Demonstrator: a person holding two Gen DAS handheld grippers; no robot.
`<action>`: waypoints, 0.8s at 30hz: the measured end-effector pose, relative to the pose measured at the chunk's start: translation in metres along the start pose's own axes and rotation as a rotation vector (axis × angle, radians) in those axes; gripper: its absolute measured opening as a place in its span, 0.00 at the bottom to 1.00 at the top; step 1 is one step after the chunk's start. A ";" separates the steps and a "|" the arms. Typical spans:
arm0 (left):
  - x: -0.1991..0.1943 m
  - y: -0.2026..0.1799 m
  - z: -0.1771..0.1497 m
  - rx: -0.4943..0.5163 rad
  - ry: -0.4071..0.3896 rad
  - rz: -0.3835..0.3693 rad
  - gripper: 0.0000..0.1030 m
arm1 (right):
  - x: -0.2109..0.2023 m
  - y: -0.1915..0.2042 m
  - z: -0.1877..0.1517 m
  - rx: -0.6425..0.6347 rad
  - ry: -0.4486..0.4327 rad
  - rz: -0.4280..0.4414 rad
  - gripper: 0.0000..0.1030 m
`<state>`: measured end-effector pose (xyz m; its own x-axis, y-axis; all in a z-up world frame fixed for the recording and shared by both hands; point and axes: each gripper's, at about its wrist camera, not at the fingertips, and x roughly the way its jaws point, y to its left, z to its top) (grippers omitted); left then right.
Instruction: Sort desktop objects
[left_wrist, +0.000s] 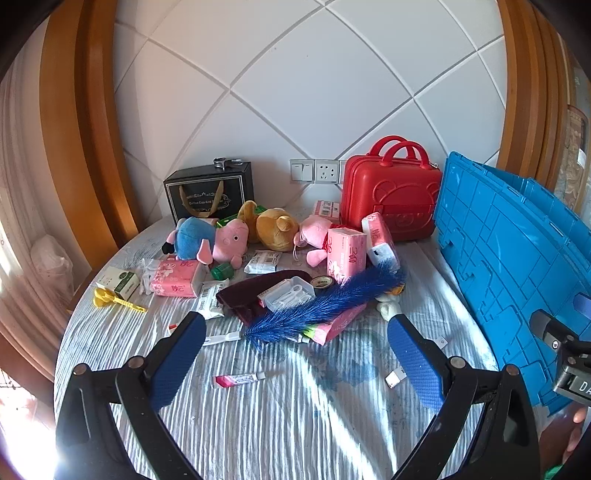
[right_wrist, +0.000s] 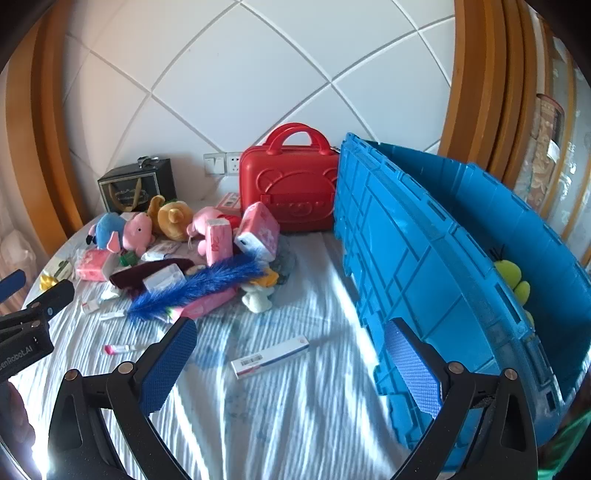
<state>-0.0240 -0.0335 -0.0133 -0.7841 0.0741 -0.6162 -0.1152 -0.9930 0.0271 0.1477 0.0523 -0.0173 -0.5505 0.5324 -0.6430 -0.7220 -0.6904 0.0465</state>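
A heap of things lies on the striped cloth: plush toys (left_wrist: 229, 240) (right_wrist: 136, 229), pink tissue packs (left_wrist: 345, 256) (right_wrist: 218, 242), a blue feather duster (left_wrist: 325, 306) (right_wrist: 199, 286) and a clear plastic box (left_wrist: 290, 293). A blue crate (left_wrist: 509, 266) (right_wrist: 424, 258) stands on the right with a yellow-green plush (right_wrist: 511, 277) inside. My left gripper (left_wrist: 295, 332) is open and empty above the cloth in front of the heap. My right gripper (right_wrist: 290, 339) is open and empty beside the crate, above a long white box (right_wrist: 269, 356).
A red case (left_wrist: 391, 199) (right_wrist: 290, 188) and a black gift bag (left_wrist: 208, 192) (right_wrist: 138, 186) stand against the white wall. A small pink tube (left_wrist: 238, 379) (right_wrist: 116, 349), a yellow clip (left_wrist: 114, 299) and a small white tag (left_wrist: 395, 378) lie on the cloth.
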 end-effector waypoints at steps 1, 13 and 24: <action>0.004 0.005 -0.001 -0.011 0.011 -0.001 0.97 | 0.002 0.000 0.000 0.001 0.004 0.001 1.00; 0.079 0.071 -0.035 -0.018 0.202 0.098 0.97 | 0.055 0.007 -0.009 -0.004 0.125 0.046 1.00; 0.189 0.102 -0.094 0.023 0.475 0.064 0.73 | 0.183 0.007 -0.055 0.072 0.456 0.082 1.00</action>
<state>-0.1267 -0.1293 -0.2015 -0.4248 -0.0426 -0.9043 -0.0932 -0.9915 0.0906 0.0651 0.1178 -0.1768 -0.3786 0.1971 -0.9043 -0.7200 -0.6767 0.1539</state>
